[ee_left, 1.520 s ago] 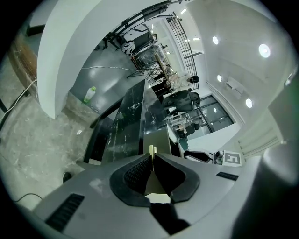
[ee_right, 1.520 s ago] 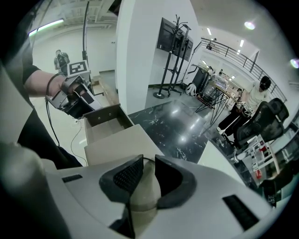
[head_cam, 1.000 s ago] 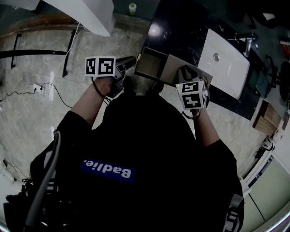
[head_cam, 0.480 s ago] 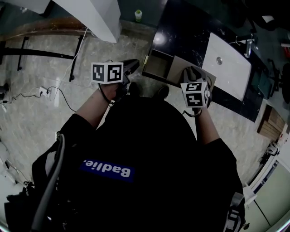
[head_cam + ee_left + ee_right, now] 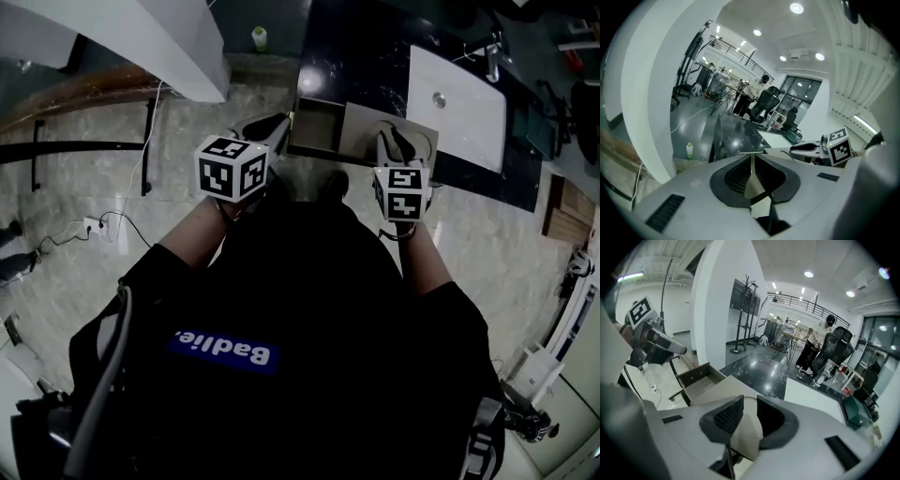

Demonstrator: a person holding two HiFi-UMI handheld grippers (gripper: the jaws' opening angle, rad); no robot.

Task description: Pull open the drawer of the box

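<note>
**Jaws, left gripper** (image 5: 751,168): closed on a thin pale panel seen edge-on between the dark pads. Going by the head view, this is the front wall of the drawer (image 5: 314,127). You hold it at the drawer's outer end.

**Jaws, right gripper** (image 5: 749,408): set on the box (image 5: 364,122) at the end away from the drawer. Pale box material fills the gap between the pads. They read as clamped there to steady the body.

**Box:** a pale, flat carton lying at the near edge of the dark surface (image 5: 361,66). It sits just beside the white basin (image 5: 459,103).

**Drawer:** it stands out of the box toward your left. Its floor and side walls are open to view, and nothing is visible inside. Whether its outer end overhangs the edge of the surface cannot be told.

**Other:** a small bottle (image 5: 260,38) stands on the floor, well apart from the box.

**Task status:**
- Done, as far as can be judged: you have grasped the drawer, braced the box, and drawn the drawer clear of the body.
- Left: at most a little more travel, if the drawer has any, then letting go with both jaws.
- Not visible: how much of the drawer sits inside the box, so the remaining travel cannot be told.
- Caution: pull further only gently, or the drawer may come right out.
</note>
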